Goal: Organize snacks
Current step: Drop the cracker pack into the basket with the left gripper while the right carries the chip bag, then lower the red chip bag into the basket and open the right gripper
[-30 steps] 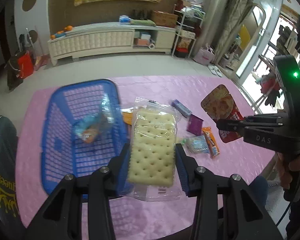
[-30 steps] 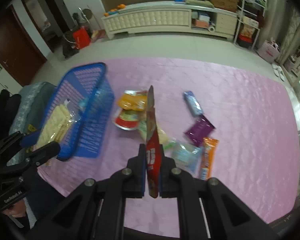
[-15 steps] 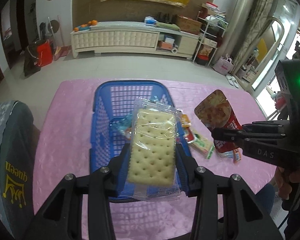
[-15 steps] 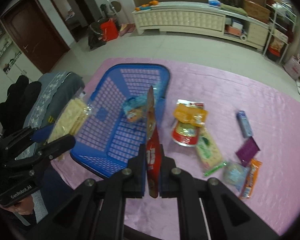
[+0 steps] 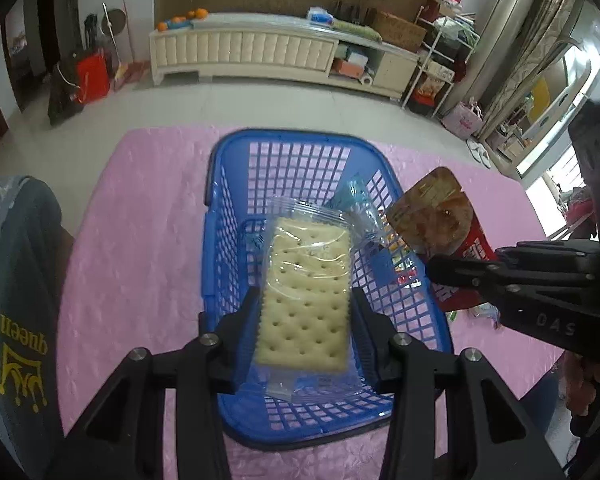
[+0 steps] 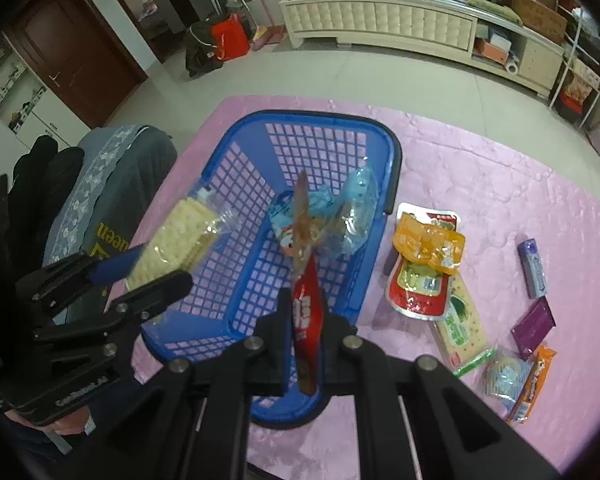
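Pink quilted tablecloth (image 5: pixel 140 216) covers table. Near left: grey garment (image 5: pixel 16 300) with yellow "queen" print. Far: long cream cabinet (image 5: pixel 244 54) against wall, oranges (image 5: pixel 180 20) on its left end. Red bag (image 5: pixel 94 78) on floor, far left. Dark wooden door (image 6: pixel 72 44) beyond.

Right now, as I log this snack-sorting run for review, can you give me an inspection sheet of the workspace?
Surface: pink quilted tablecloth, wrinkled, covering the table.
Job's things: blue plastic mesh basket holds a light blue clear-wrapped snack; clear-wrapped cracker pack and red foil snack bag are both held above the basket.
Clutter: orange packet, red-and-green tray pack, green cracker pack, purple stick box, purple sachet, small blue packet and orange bar lie on the cloth right of the basket.
Grippers: left tongs shut on the cracker pack; right tongs shut on the red bag.
Cables: nothing seen.
Surroundings: white low cabinet, dark wooden door, grey embroidered chair cover.
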`<state>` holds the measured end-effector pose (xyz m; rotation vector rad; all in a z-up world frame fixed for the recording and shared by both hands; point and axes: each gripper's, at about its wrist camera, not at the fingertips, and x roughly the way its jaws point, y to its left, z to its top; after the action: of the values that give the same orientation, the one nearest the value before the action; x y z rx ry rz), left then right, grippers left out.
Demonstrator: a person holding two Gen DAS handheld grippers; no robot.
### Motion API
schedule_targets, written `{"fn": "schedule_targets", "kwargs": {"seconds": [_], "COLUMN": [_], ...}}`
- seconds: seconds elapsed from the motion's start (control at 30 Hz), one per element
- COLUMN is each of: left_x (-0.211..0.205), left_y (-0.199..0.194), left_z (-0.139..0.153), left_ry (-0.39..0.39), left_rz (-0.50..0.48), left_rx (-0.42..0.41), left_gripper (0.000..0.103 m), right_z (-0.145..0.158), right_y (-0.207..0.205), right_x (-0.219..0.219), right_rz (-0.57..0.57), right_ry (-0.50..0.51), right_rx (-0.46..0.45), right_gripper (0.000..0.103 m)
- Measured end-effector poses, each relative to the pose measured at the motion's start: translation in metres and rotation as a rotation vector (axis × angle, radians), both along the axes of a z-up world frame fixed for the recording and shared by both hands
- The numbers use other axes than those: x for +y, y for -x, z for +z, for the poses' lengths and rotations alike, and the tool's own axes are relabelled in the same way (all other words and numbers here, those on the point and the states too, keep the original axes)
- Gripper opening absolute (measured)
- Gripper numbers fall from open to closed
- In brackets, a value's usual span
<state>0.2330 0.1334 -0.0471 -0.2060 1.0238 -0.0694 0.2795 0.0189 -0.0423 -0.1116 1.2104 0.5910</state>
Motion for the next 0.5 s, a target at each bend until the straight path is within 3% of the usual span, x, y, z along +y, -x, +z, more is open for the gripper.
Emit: {"fn": "schedule_targets", "kwargs": {"seconds": [0.07, 0.17, 0.27, 0.5], "left_x": [-0.001, 0.004, 0.008, 0.017], "left_y": [-0.005, -0.010, -0.006, 0.013], "left_z": [-0.006, -0.013, -0.012, 0.003], "left_ry": [-0.004, 0.000, 0.029, 0.005], "left_rz": [-0.004, 0.024, 0.045, 0.063], "left_rx": [0.012, 0.029, 0.023, 0.009], "left_gripper": [0.045, 0.065, 0.065, 0.065], "right_z": [-0.001, -0.003, -0.001, 0.012], "right_y": [-0.001, 0.001, 0.005, 0.015], "right_x": [0.001, 0.000, -0.004, -0.005], "right_rz": [-0.001, -0.004, -0.005, 0.004], "right_ry": [0.008, 0.014, 0.013, -0.014], "right_rx": [0.003, 0.009, 0.008, -0.002], "right_gripper": [0.013, 0.013, 0.013, 0.013]}}
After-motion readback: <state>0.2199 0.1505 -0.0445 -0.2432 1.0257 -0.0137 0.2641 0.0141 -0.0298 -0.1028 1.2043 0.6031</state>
